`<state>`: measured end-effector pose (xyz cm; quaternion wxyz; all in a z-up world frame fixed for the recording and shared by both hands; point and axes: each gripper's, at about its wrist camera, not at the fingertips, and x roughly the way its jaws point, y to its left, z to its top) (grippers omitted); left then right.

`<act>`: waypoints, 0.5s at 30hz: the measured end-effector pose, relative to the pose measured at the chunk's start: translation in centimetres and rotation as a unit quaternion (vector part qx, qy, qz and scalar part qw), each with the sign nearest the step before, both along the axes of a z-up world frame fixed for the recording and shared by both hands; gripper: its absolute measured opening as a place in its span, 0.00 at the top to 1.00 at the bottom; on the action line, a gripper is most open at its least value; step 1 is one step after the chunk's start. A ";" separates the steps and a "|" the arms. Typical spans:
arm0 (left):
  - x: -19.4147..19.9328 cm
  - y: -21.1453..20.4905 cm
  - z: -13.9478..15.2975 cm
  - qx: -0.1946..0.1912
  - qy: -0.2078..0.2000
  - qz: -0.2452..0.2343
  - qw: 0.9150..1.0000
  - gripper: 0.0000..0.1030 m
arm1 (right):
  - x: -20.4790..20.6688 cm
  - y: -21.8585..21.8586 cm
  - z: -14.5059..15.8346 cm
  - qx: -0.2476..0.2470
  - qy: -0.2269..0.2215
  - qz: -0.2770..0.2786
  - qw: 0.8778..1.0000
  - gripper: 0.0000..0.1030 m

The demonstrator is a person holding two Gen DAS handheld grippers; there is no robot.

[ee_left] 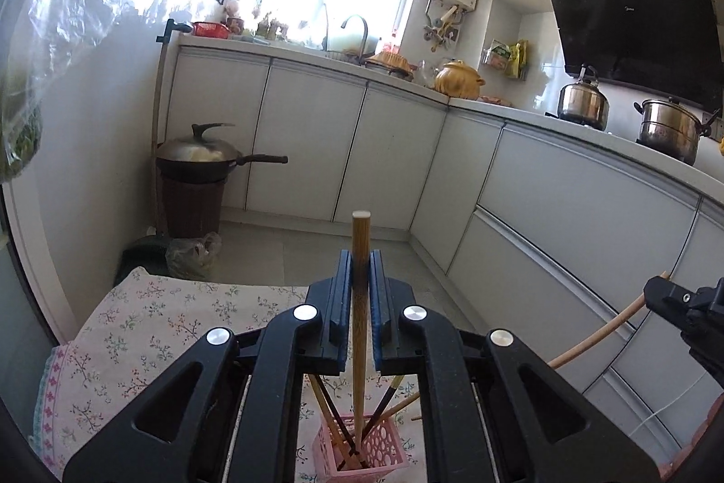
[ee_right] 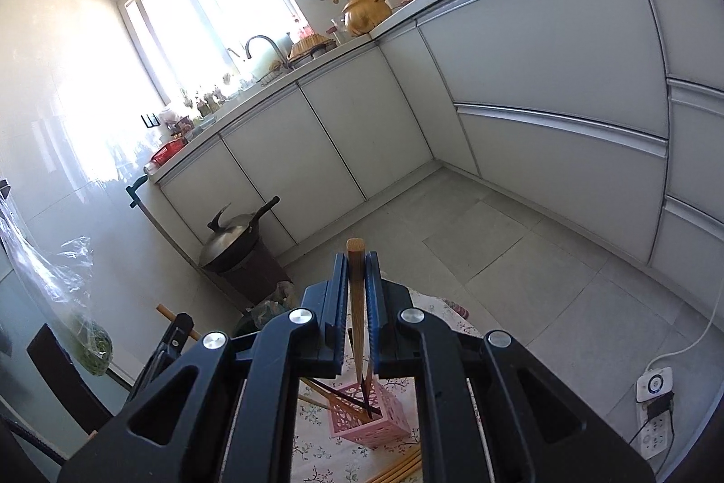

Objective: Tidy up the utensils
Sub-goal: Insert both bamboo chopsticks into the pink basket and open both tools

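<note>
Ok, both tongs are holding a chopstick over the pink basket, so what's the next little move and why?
Probably open the left tongs. Their chopstick stands nearly upright with its lower end already down inside the basket among the others, so letting go should leave it there. The right tongs can follow with their chopstick, which also appears to reach into the basket.

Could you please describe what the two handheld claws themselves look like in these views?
Both the left claw and right claw are matte black plastic linkages with triangular cut-outs and round silver pivot pins. The fingers carry dark blue ribbed pads. No cables, sleeves or markings show.
</note>
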<state>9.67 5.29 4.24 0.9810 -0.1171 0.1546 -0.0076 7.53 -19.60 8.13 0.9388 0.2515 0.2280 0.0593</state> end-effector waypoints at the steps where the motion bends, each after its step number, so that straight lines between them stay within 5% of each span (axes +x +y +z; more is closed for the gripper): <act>1: 0.0 0.1 -0.3 -0.001 0.003 0.004 1.000 0.78 | 0.2 0.1 0.0 0.000 0.001 0.001 1.000 0.92; 4: -0.9 1.1 0.1 -0.015 -0.012 0.012 1.000 0.56 | 0.8 0.6 -0.2 -0.001 0.005 0.003 1.000 0.92; 7: -2.6 2.6 1.5 -0.030 -0.042 0.026 0.998 0.47 | 1.2 1.3 -0.3 -0.009 0.010 0.006 1.000 0.92; 15: -4.4 4.5 3.1 -0.030 -0.053 0.046 0.997 0.42 | 2.7 4.0 -1.1 -0.041 0.030 0.015 0.999 0.92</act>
